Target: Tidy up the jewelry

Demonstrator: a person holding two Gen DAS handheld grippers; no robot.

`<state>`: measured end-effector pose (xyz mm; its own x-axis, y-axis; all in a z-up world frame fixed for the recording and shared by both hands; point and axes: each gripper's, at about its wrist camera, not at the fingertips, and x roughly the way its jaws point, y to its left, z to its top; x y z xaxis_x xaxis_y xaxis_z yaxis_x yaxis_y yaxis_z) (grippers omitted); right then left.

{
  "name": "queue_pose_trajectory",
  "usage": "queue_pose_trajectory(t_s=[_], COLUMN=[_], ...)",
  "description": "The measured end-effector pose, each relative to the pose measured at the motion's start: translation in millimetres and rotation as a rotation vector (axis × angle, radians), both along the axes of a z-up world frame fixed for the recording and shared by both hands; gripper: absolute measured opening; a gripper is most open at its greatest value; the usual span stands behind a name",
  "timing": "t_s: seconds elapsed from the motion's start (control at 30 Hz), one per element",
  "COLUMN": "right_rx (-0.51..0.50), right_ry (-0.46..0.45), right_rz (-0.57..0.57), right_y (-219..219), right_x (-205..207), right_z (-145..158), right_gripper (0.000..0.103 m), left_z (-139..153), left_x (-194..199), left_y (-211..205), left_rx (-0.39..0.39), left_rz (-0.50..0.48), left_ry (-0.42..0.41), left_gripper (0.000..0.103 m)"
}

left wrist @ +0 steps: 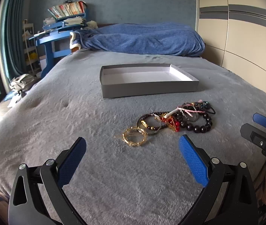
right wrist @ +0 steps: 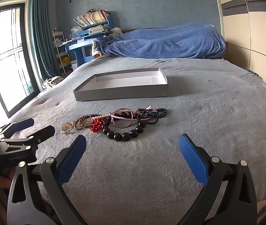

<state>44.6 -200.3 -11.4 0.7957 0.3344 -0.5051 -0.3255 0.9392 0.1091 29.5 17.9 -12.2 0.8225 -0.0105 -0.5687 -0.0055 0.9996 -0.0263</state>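
A tangle of jewelry lies on the grey bedspread: a gold bracelet [left wrist: 134,136] nearest me, a dark metal bangle [left wrist: 148,124], a red bead piece [left wrist: 173,124], a black bead bracelet [left wrist: 200,124] and pink cords with dark hair ties [left wrist: 196,107]. Behind it sits a shallow grey box [left wrist: 148,89] with a white, empty inside. My left gripper [left wrist: 133,142] is open just short of the gold bracelet. In the right wrist view, my right gripper [right wrist: 133,142] is open, close to the black bead bracelet [right wrist: 125,131], with the box [right wrist: 121,93] beyond. Neither holds anything.
A rumpled blue blanket [left wrist: 144,39] lies across the head of the bed. A blue desk with books [left wrist: 57,35] and a window [right wrist: 5,56] stand to the left, and a wardrobe [left wrist: 245,37] to the right. The other gripper shows at each view's edge [left wrist: 264,131] [right wrist: 24,131].
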Motion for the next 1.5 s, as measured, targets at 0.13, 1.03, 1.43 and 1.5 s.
queue_pose_trajectory(t_s=[0.13,1.03,1.43,1.5], right_rx=[0.002,0.003,0.083,0.088], right_ry=[0.008,0.106,0.207,0.229], right_rz=[-0.003,0.029,-0.054,-0.057], right_y=[0,1,-17,-18], right_x=[3,59,103,107], right_z=[1,13,1,-2], right_gripper=[0.098,0.098,0.084,0.074], left_z=[-1,-26,-30,-28], left_x=[10,77,77,76], left_y=[2,4,1,2], left_rx=[0.01,0.104,0.074,0.067], left_rz=[0.015,-0.123,-0.192,-0.184], left_ry=[0.037,0.222,0.245,0.237], left_gripper=[0.098,0.079,0.051,0.051])
